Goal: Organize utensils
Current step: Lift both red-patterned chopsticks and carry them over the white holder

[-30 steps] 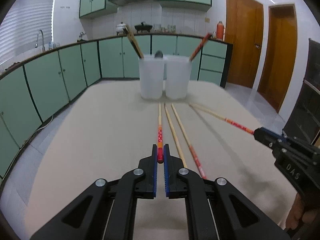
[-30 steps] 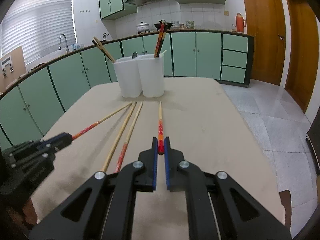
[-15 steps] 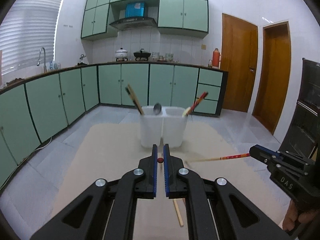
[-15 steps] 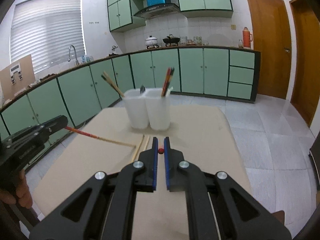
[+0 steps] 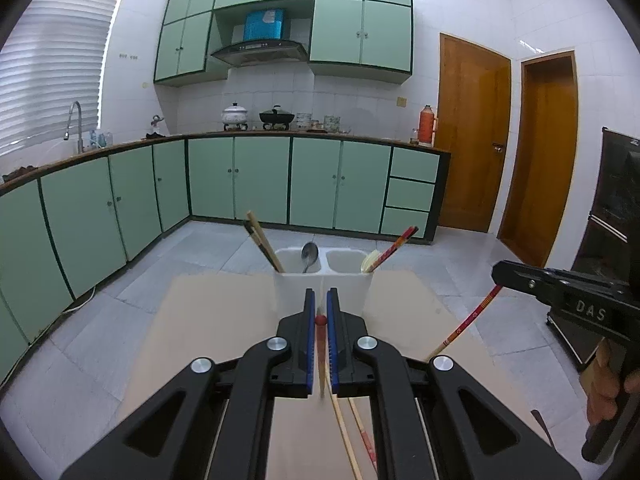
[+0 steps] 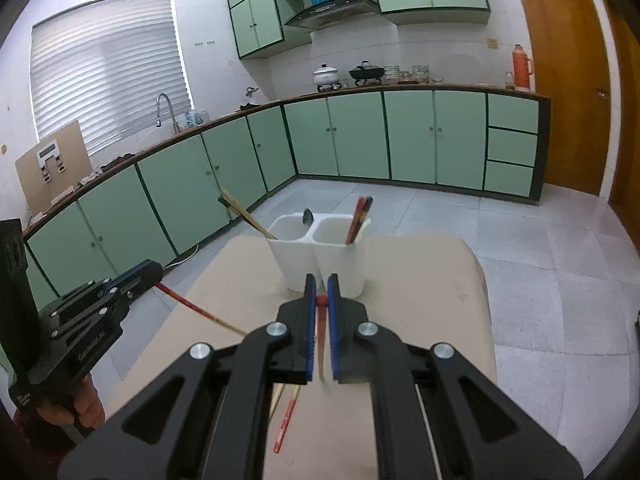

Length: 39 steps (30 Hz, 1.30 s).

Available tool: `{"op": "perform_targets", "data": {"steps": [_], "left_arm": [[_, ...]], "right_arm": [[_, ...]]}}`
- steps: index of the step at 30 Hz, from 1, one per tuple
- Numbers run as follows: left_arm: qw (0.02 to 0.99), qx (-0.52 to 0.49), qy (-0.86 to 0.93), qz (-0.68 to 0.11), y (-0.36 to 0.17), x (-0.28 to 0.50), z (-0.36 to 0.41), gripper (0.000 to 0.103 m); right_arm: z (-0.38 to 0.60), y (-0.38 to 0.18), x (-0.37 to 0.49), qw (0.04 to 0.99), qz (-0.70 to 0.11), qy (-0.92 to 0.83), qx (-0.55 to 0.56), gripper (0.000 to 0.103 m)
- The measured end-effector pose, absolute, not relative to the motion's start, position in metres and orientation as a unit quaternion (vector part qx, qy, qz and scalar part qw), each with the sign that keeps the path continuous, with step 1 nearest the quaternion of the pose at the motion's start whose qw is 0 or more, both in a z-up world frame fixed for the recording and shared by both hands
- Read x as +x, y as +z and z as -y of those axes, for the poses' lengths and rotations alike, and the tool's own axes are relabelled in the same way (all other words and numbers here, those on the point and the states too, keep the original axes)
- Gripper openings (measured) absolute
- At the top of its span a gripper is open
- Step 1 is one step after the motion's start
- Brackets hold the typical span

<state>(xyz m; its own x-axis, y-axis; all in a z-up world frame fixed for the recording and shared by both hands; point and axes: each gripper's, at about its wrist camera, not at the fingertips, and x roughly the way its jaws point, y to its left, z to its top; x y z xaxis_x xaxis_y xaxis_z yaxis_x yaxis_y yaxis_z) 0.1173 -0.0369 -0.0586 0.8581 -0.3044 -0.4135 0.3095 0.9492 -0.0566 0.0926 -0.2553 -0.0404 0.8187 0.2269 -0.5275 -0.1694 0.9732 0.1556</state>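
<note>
Above the table (image 5: 224, 320) | left gripper (image 5: 321, 316) and right gripper (image 6: 321, 300) each clamp a red-tipped chopstick (image 5: 320, 322), lifted short of the white holder (image 6: 320, 256) | tilt tips down, lower into right compartment.

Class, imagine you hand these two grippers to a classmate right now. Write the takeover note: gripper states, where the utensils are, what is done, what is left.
Left gripper: shut on a red-tipped chopstick, lifted off the table.
Right gripper: shut on its own red-tipped chopstick, also raised.
White holder, far end of table: left cup has chopsticks and a spoon; right cup has red chopsticks.
Done: some utensils already stand in the holder.
Left: drop both held chopsticks into a cup, then collect the two loose chopsticks lying on the table.
</note>
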Motion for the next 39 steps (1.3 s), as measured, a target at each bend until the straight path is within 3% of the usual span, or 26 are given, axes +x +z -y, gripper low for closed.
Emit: {"op": "perform_targets", "data": {"steps": [12, 27, 39], "left_arm": [[0.966, 0.009, -0.175, -0.19, -0.021, 0.13, 0.039, 0.006], [0.98, 0.004, -0.18, -0.084, 0.075, 0.188, 0.054, 0.005], [0.985, 0.011, -0.159, -0.072, 0.083, 0.265, 0.073, 0.005]], "right_arm": [[0.255, 0.01, 0.118, 0.957, -0.252, 0.137, 0.036, 0.005], [0.261, 0.086, 0.18, 0.971, -0.193, 0.14, 0.012, 0.005], [0.268, 0.081, 0.247, 0.974, -0.194, 0.12, 0.008, 0.005]]}}
